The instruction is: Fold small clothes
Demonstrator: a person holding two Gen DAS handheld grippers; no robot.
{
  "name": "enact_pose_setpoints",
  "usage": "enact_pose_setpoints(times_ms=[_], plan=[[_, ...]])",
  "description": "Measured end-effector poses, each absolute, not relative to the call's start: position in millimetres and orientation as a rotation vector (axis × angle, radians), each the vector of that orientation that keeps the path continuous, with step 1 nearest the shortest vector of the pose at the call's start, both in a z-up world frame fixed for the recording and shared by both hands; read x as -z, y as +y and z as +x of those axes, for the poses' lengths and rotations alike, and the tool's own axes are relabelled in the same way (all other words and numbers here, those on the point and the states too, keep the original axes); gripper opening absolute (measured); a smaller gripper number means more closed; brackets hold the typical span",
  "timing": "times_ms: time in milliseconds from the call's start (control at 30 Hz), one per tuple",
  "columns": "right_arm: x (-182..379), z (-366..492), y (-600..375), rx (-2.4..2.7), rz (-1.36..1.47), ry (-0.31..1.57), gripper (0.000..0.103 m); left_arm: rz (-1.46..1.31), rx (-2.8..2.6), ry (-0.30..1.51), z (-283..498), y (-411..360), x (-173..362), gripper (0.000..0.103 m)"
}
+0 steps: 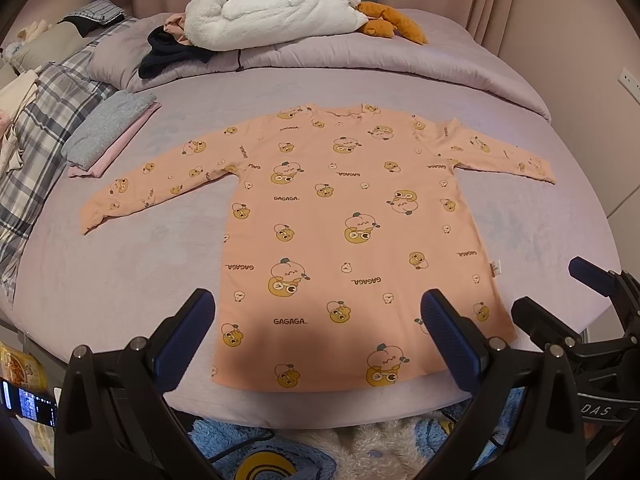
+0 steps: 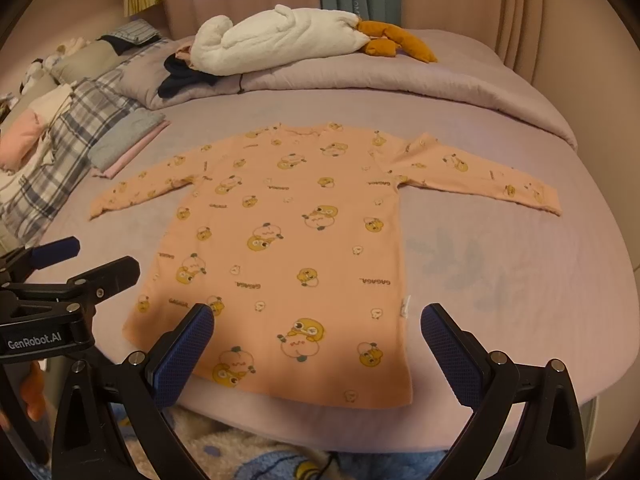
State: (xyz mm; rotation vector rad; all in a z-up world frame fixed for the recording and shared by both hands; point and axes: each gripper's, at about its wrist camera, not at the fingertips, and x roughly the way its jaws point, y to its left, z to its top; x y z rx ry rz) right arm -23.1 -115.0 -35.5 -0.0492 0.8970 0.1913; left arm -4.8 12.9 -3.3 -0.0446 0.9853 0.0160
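Observation:
A peach long-sleeved child's top (image 1: 344, 216) with yellow cartoon prints lies flat on the lilac bed, both sleeves spread out, hem toward me; it also shows in the right wrist view (image 2: 296, 240). My left gripper (image 1: 316, 320) is open and empty, hovering above the hem. My right gripper (image 2: 316, 328) is open and empty, above the hem's right part. The right gripper shows at the right edge of the left wrist view (image 1: 556, 292), and the left gripper shows at the left edge of the right wrist view (image 2: 88, 256).
A folded grey and pink stack (image 1: 108, 132) lies left of the top. A plaid blanket (image 1: 44, 120) runs along the left. A rolled quilt (image 1: 360, 56) with a white plush goose (image 1: 276, 12) and dark clothes (image 1: 172, 56) lies behind. A fluffy rug (image 1: 320, 448) is below the bed edge.

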Motion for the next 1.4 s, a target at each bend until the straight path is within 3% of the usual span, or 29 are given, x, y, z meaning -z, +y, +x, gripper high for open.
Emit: enact_pose_setpoints(times_ms=[1400], plan=[[42.2, -20.4, -118.7, -0.208, -0.009, 0.918, 0.102, -0.098, 0.02, 0.998, -0.1, 14.9, 11.9, 0.103]])
